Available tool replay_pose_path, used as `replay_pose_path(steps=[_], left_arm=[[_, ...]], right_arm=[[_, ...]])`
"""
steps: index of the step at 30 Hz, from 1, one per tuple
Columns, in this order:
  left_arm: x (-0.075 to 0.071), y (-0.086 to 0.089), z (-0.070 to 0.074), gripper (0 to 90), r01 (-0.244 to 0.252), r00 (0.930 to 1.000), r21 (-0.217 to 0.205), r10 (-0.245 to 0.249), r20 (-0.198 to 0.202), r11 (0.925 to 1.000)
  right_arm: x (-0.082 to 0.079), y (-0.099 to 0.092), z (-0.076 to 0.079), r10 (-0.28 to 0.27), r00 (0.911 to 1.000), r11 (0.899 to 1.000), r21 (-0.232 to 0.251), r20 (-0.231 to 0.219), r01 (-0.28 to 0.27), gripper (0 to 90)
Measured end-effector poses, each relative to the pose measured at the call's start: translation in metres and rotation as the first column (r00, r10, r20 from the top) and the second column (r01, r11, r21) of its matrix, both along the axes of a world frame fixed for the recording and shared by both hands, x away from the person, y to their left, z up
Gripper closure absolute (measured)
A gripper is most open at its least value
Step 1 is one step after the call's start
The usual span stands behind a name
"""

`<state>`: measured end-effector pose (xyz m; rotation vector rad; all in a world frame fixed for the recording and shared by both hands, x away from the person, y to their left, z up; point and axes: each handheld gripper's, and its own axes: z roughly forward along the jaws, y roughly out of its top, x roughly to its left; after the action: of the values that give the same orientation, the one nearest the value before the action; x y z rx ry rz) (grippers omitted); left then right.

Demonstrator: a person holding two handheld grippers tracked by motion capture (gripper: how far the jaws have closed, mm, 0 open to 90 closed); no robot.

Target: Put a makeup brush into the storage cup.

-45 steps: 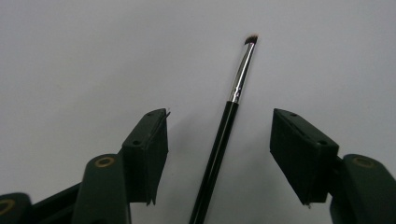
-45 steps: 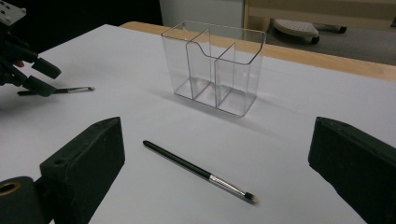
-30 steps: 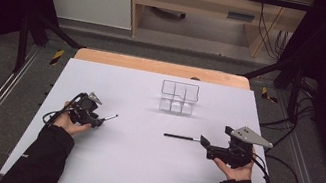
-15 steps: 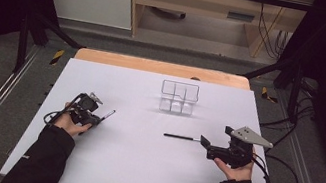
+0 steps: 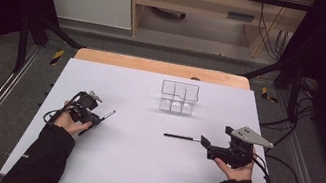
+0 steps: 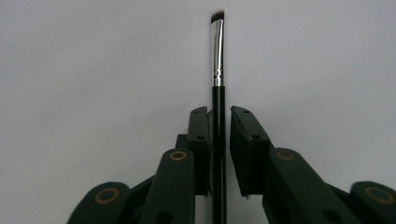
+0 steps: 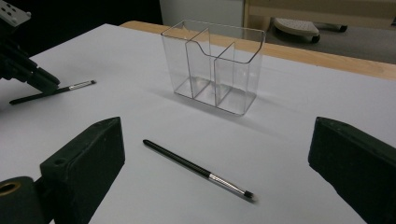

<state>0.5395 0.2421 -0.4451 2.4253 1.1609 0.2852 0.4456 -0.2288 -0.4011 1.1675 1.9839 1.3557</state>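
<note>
One thin, stiff, light brush (image 6: 218, 88) is straddled at its handle by the left claw (image 6: 218, 116), whose jaws have just been reopening. The right claw (image 7: 215, 154) is spread wide.

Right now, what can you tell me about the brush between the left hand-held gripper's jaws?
The brush is slim, with a glossy black handle, a silver metal ferrule and a short dark angled tuft with a pale tip. It lies on the white table between the jaws of the left hand-held gripper, its tuft pointing away past them. The left pad seems to touch the handle; a narrow gap shows on the right. The jaws have just been opening a little. In the high view it points toward the table's middle.
</note>
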Motion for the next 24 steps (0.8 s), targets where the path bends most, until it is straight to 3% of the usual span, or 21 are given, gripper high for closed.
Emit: replay_pose_path(steps=[3, 5, 12, 17, 24], left_arm=[[0.003, -0.002, 0.009, 70.7, 0.009, 1.0, 0.004, -0.009, 0.001, 1.0], [0.007, -0.005, 0.011, 69.0, 0.012, 0.9999, 0.029, -0.012, -0.006, 0.9995], [0.015, -0.01, 0.006, 67.5, 0.041, 0.9979, 0.057, -0.038, -0.052, 0.9975], [0.018, -0.011, -0.002, 72.1, 0.055, 0.9942, 0.071, -0.048, -0.096, 0.9959], [0.018, -0.01, -0.002, 78.0, 0.036, 0.9944, 0.074, -0.028, -0.102, 0.9966]], right_arm=[[0.0, 0.0, 0.0, 0.0, 1.0, 1.0, 0.0, 0.0, 0.0, 4.1], [0.0, 0.0, 0.0, 0.001, 1.0, 1.0, 0.001, -0.001, -0.001, 4.1], [0.0, -0.001, 0.001, 0.003, 1.0, 1.0, 0.002, -0.002, -0.003, 4.1], [0.0, -0.001, 0.001, 0.004, 1.0, 1.0, 0.003, -0.003, -0.004, 4.1], [0.0, -0.001, 0.0, 0.006, 1.0, 1.0, 0.003, -0.006, -0.006, 4.1]])
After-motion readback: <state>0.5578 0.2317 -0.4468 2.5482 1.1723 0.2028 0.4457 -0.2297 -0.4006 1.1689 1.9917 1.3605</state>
